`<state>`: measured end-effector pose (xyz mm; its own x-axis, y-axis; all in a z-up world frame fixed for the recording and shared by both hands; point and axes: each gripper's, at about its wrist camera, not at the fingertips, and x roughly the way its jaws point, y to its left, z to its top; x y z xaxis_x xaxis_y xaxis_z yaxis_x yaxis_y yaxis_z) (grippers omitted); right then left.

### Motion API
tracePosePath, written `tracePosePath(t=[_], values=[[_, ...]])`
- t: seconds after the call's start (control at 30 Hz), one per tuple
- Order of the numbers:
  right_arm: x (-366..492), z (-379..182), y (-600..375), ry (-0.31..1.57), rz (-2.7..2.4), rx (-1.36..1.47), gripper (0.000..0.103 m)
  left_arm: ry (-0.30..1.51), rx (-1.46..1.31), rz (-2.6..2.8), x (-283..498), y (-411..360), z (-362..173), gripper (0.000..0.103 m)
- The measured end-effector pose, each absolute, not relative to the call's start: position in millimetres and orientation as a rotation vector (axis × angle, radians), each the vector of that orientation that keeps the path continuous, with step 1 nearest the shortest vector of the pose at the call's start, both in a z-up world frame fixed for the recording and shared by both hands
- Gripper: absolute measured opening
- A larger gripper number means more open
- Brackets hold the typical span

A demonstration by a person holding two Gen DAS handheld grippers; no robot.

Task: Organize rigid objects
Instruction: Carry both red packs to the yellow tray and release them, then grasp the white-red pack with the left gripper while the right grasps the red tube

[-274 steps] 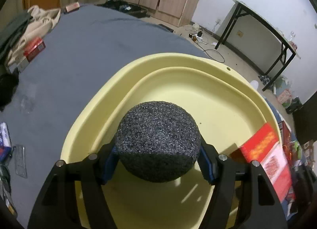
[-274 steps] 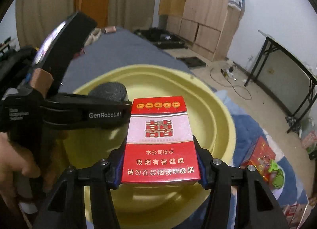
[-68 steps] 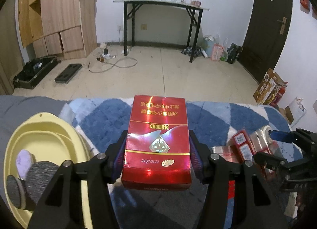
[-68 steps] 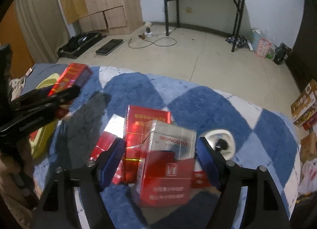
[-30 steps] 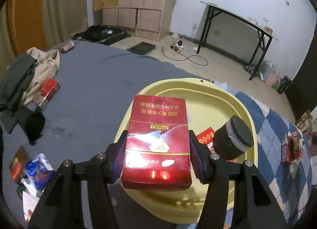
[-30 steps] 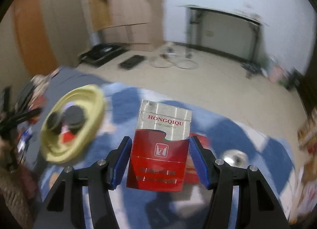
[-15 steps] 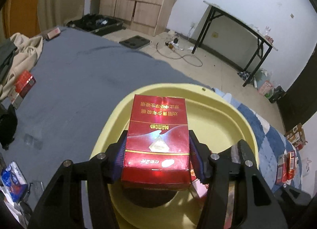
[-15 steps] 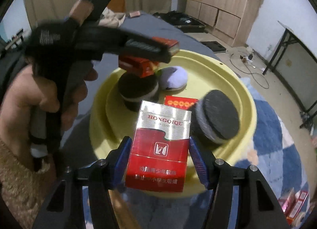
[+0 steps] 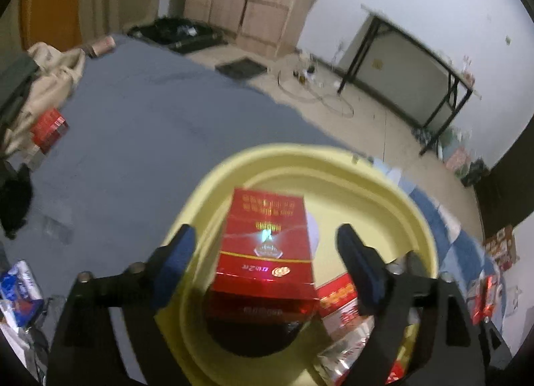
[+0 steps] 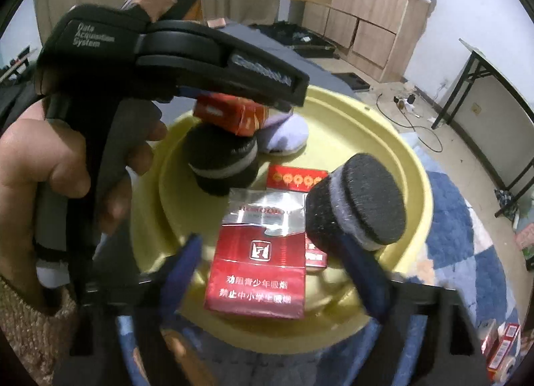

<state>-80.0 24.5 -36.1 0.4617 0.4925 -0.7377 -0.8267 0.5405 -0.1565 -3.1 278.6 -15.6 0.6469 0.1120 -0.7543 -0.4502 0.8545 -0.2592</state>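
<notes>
showing both the left gripper (image 9: 263,252) and right gripper (image 10: 277,269) spread wide, each light, stiff, glossy cigarette pack (image 9: 265,245) lies released in the yellow basin (image 9: 417,219), best pinched across its flat sides.

Both grippers' fingers spread since half-second ago: red pack (image 9: 265,245) and Hongqiqu pack (image 10: 258,255) released into basin (image 10: 383,139).

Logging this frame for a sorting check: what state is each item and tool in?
Left tool: open, pack released.
Right tool: open.
Red Diamond pack: resting on a black puck.
Hongqiqu pack: in yellow basin, between the jaws, ungripped.
Black puck: tilted on edge.
</notes>
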Motion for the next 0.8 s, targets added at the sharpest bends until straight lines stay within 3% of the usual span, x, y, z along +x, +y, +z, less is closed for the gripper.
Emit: tracePosePath(t=[0.07,0.37,0.47,0.6,0.8], values=[[-82,-24,12,0.684,0.872,-0.508,0.100,0.751,-0.455,0.360,-15,278,5,0.103],[-51,42,-154,0.626,0.559,-0.291,0.103,0.607,-0.322,0.154,-8,177,67,0.103],[-29,42,-242,0.662,0.299,-0.212,0.103,0.652,-0.287,-0.019,22,111,52,0.103],[8,-6,-322,0.832,0.096,-0.098,0.103,0.798,-0.123,-0.196,51,21,15,0.103],[23,-55,-357,0.990,0.125,-0.086,0.103,0.954,0.142,-0.318,57,-54,-36,0.103]])
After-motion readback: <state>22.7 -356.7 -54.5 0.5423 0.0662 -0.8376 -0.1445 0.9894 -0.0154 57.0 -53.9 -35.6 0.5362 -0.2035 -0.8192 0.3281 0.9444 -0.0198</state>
